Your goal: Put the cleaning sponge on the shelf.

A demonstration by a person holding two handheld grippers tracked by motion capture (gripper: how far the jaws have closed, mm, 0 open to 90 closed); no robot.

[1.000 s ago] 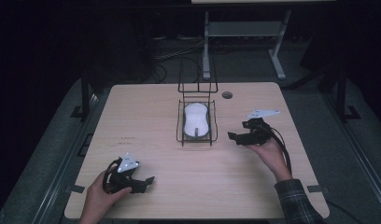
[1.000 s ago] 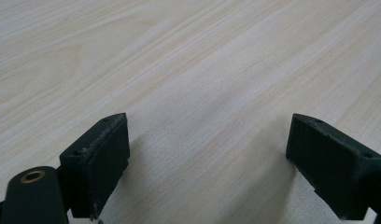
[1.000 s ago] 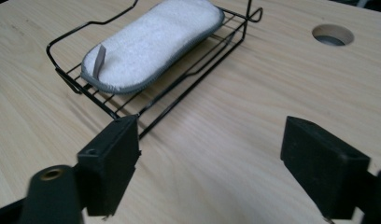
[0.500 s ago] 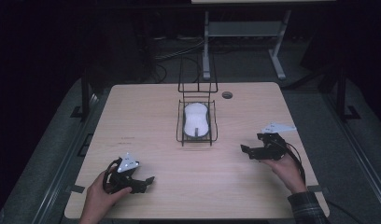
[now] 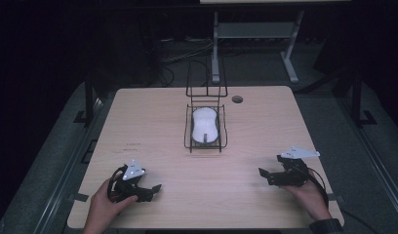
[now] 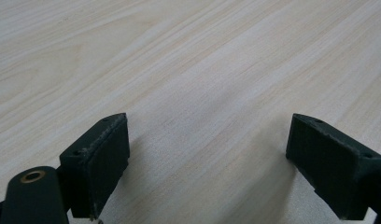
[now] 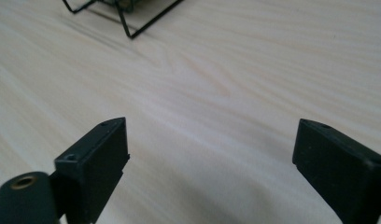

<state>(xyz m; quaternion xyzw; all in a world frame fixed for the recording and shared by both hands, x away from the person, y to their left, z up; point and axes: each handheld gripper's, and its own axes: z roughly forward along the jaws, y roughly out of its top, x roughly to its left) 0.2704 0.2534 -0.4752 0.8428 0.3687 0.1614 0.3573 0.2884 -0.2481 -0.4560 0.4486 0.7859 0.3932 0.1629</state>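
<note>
Over at the near left corner of the bench [image 5: 153, 117], the left gripper [image 5: 149, 188] is resting low in the person's left hand [image 5: 102, 207], its jaws standing spread with bare wood between them; the left gripper view is showing only pale grain ahead of the pads [image 6: 97, 163]. Wide open wood is lying between it and the left edge, and also toward the middle. Further along, at the middle of the bench toward the far edge, a black wire basket [image 5: 189, 131] is sitting with a white computer mouse [image 5: 205, 126] lying inside it, well apart from both grippers. Just beyond it, a small dark hole [image 5: 237, 99] is showing near the far edge. Toward the near right corner, the right gripper [image 5: 266, 175] is sitting in the right hand [image 5: 309, 195], its jaws having just been opening, now spread with nothing between them. The right gripper view is catching a corner of the basket [image 7: 128, 21] far ahead, with free wood in between.
</note>
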